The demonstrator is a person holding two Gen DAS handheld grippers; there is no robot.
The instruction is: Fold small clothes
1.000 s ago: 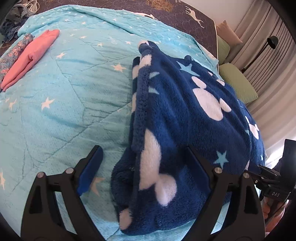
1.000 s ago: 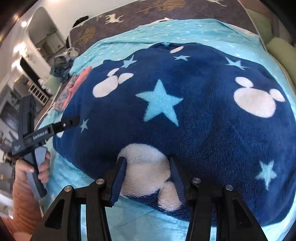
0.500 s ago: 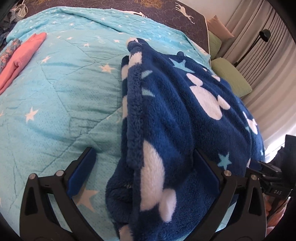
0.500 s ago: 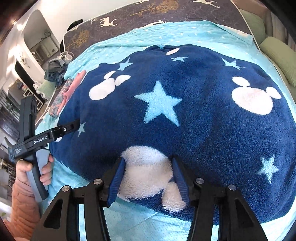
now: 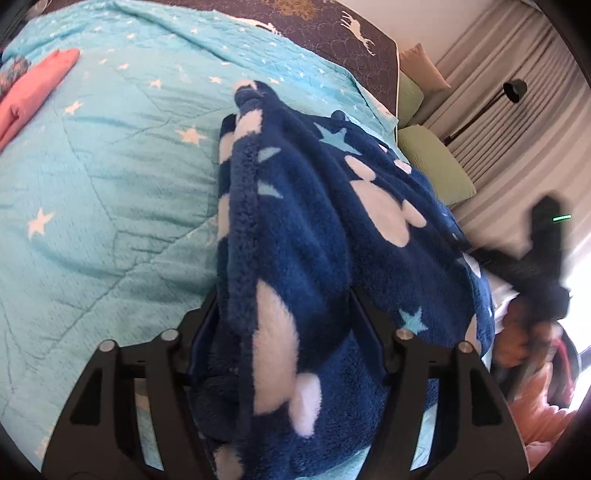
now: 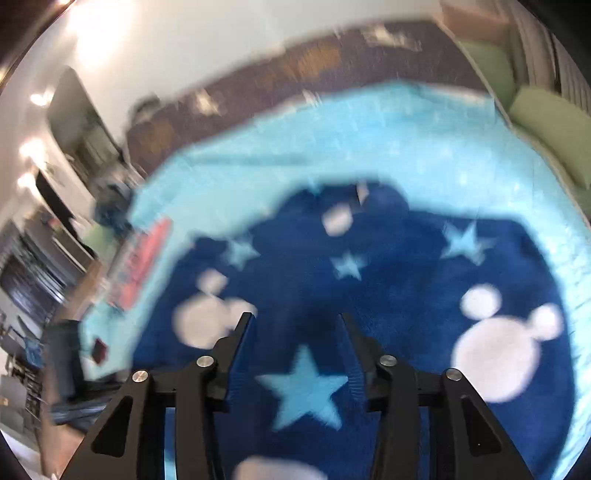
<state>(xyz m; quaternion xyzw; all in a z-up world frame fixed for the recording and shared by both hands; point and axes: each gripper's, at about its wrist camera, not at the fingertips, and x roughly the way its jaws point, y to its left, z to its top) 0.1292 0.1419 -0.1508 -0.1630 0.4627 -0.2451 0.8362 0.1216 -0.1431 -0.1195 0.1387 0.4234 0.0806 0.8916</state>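
**Fleece garment doubled over, fold still in hand**

We have the navy fleece garment (image 5: 306,229) lying doubled on the bed (image 5: 110,192), near right. Our left gripper (image 5: 284,325) jaws are closing around its bunched near edge. The right gripper (image 6: 297,332) jaws, part-open and narrowing, hang above it, seemingly empty. We judge further folds remain.

A bed (image 5: 110,206) fills the room, spread with a turquoise quilt (image 5: 122,177) dotted with white stars. At its far end lies a dark brown cover (image 5: 332,29) printed with white deer and golden trees. Green cushions (image 5: 436,166) and a tan one (image 5: 424,66) sit beside the bed, near pleated pale curtains (image 5: 517,74). A black floor lamp (image 5: 513,90) stands before them. The wall (image 6: 184,48) is white, with bright lights (image 6: 40,98) at the left.
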